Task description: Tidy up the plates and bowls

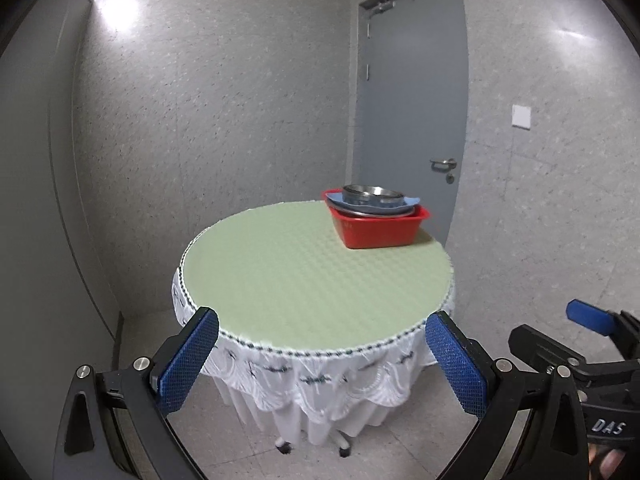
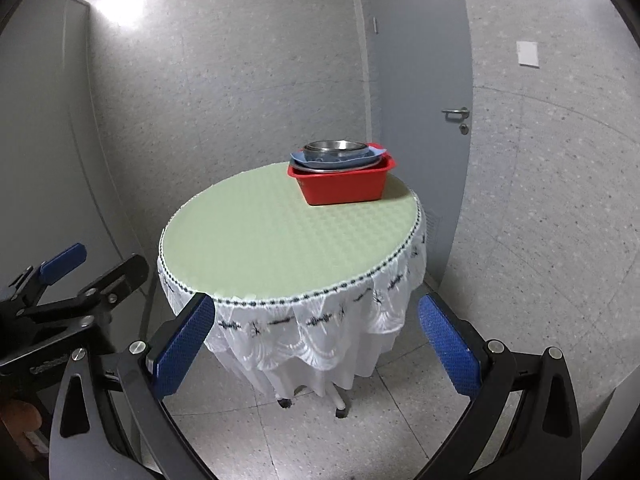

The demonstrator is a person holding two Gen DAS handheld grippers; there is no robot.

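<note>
grey speckled walls (image 1: 240, 100), grey door (image 1: 412, 100), tiled floor (image 2: 320, 440)

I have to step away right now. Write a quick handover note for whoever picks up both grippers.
Left gripper: open, empty, held short of the table's near edge.
Right gripper: open, empty, likewise short of the table.
Red basin sits at the far side of the round table, holding a stack: metal bowl on top, blue plate under it, a metal dish below.
Done: nothing visibly sorted yet.
Left: take the dishes out and organize them.
</note>
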